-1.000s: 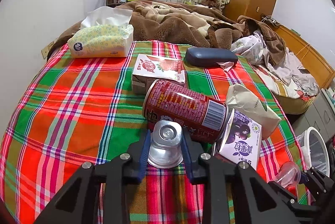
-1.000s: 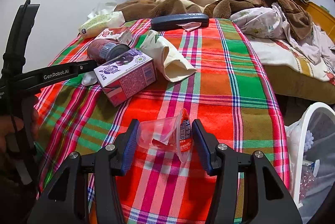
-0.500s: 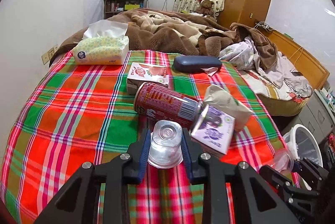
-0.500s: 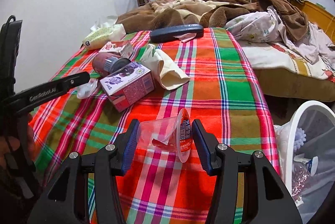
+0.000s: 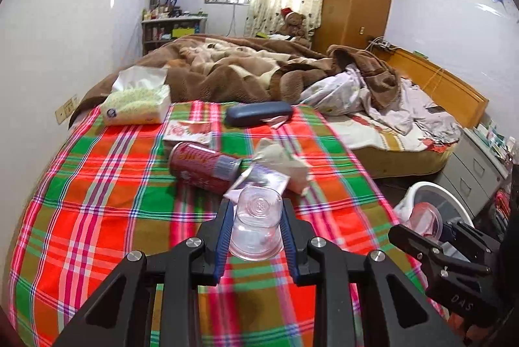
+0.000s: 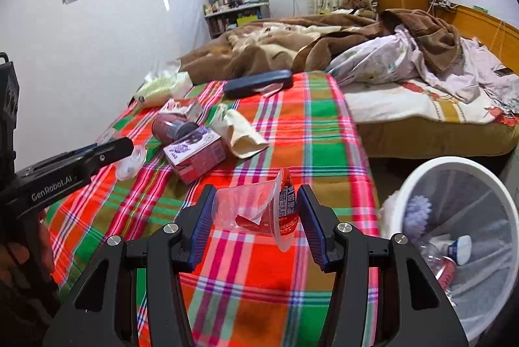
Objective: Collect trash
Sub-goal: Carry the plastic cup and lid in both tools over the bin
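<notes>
We lifted both tools off plaid bed (image 5: 97,201). Left tool (image 5: 256,225) grips clear plastic cup (image 5: 258,227); right tool (image 6: 253,214) grips red-lidded clear cup (image 6: 256,210). Carry level, release over white mesh bin (image 6: 454,165), lower right.

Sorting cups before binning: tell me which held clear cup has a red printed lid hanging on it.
The cup in the right gripper: its peeled red lid hangs at the rim. The left gripper holds a plain clear cup.

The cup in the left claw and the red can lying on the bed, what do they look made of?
Cup: thin clear plastic, glossy; the plaid cloth shows through it. Red can: probably printed metal, judging by its shiny cylindrical body, though a coated paper tube can't be ruled out.
</notes>
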The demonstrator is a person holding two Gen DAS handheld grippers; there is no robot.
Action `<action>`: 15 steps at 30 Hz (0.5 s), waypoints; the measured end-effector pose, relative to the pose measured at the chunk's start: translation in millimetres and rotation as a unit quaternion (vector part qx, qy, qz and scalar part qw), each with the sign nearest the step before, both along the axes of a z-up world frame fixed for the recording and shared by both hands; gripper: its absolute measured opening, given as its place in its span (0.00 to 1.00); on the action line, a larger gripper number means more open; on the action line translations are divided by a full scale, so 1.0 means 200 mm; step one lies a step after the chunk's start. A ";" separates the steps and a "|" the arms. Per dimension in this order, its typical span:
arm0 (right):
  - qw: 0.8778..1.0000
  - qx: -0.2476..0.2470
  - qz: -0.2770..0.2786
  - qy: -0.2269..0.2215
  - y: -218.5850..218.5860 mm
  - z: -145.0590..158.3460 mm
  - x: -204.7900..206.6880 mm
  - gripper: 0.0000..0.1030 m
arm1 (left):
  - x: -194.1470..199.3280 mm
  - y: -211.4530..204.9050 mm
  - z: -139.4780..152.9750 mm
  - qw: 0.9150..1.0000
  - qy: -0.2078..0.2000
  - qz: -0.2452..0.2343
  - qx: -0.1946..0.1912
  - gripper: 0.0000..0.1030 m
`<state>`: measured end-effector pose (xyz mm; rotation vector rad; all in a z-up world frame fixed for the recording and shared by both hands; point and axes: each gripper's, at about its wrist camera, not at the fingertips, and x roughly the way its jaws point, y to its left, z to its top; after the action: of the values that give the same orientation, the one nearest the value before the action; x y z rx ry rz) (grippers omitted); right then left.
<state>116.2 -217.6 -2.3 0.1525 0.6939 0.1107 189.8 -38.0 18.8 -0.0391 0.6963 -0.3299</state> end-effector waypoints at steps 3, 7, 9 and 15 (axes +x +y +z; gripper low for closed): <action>1.000 0.003 -0.007 -0.010 -0.05 0.03 -0.04 0.51 | -0.05 -0.07 0.04 1.000 -0.008 -0.012 -0.002 0.28; 1.000 0.003 -0.020 -0.023 -0.12 0.06 -0.09 0.51 | -0.11 -0.17 0.07 0.999 -0.013 -0.031 -0.003 0.28; 0.999 0.003 -0.027 -0.027 -0.16 0.07 -0.12 0.51 | -0.14 -0.22 0.08 0.999 -0.016 -0.040 -0.004 0.28; 0.998 0.004 -0.054 -0.036 -0.28 0.09 -0.19 0.51 | -0.22 -0.39 0.12 0.997 -0.028 -0.067 0.002 0.28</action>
<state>79.1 -273.6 15.3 0.1918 0.6128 0.0145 144.8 -115.3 42.6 0.0205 0.6460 -0.4571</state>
